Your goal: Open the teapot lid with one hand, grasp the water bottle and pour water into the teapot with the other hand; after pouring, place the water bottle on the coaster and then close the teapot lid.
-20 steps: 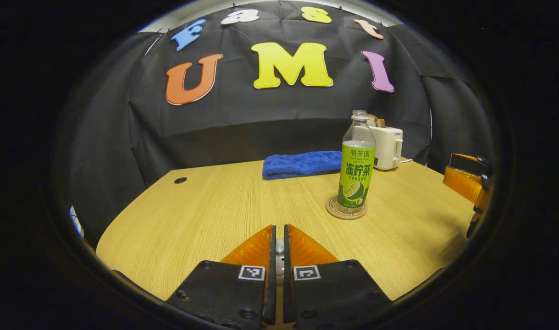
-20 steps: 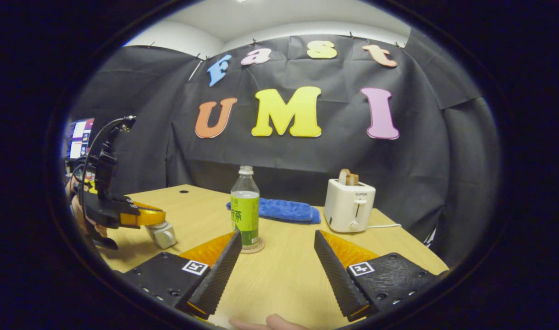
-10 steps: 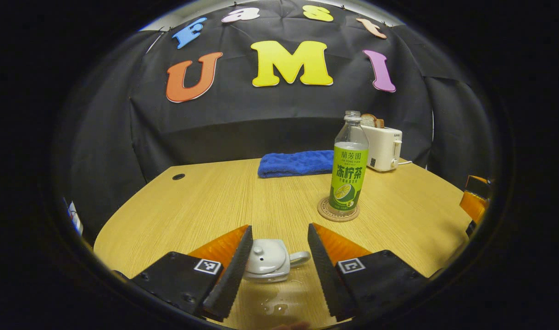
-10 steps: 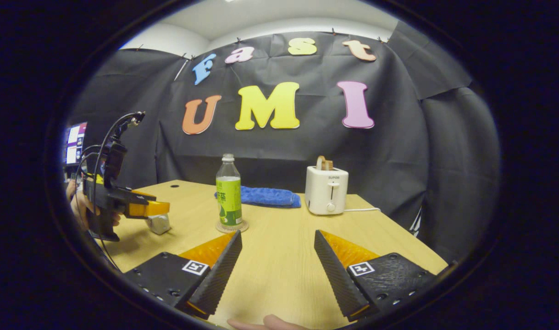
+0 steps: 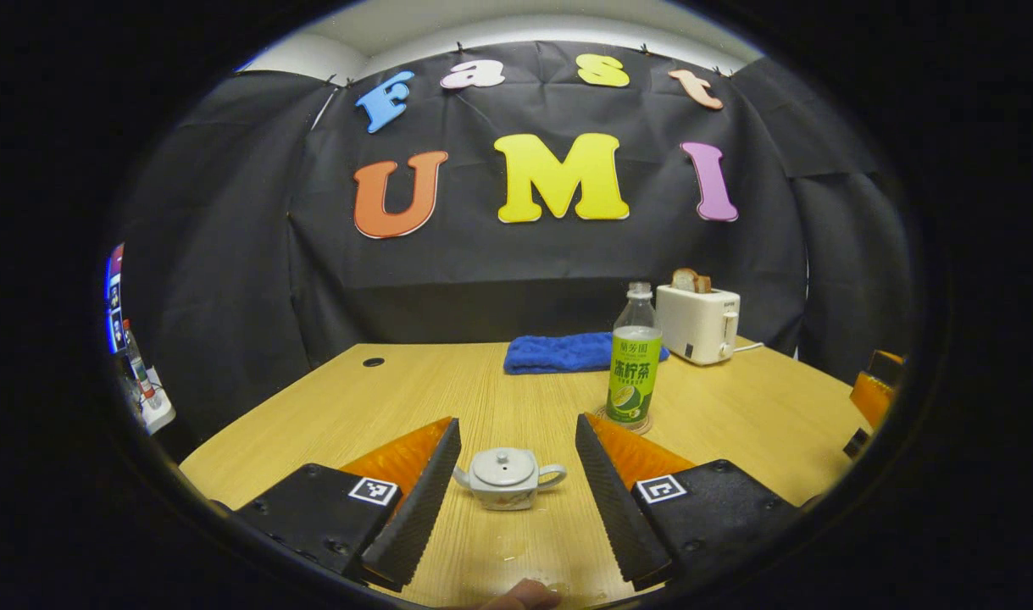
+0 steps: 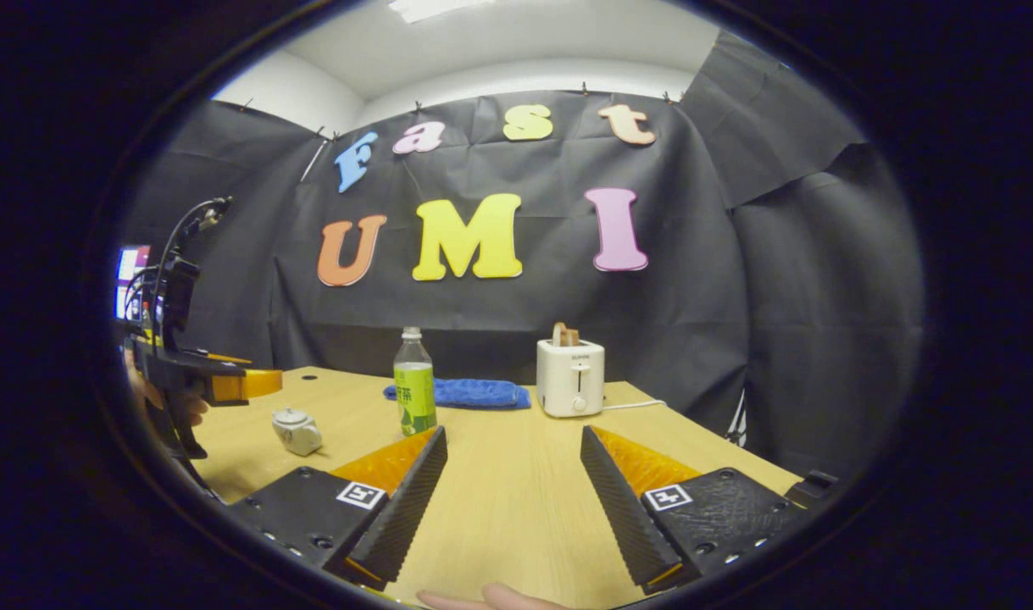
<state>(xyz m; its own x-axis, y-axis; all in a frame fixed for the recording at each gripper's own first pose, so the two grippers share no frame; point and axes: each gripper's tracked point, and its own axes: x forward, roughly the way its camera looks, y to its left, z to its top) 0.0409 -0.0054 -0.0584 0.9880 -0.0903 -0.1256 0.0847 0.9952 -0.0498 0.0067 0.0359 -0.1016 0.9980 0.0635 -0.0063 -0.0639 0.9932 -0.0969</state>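
Looks all but finished: lid seemingly back on teapot near and between spread, empty left gripper fingers, bottle upright on coaster farther right, right gripper likewise agape, holding nothing

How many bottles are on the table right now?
1. The water bottle stands upright on the coaster, in front of the blue towel and beside the toaster. None others visible.
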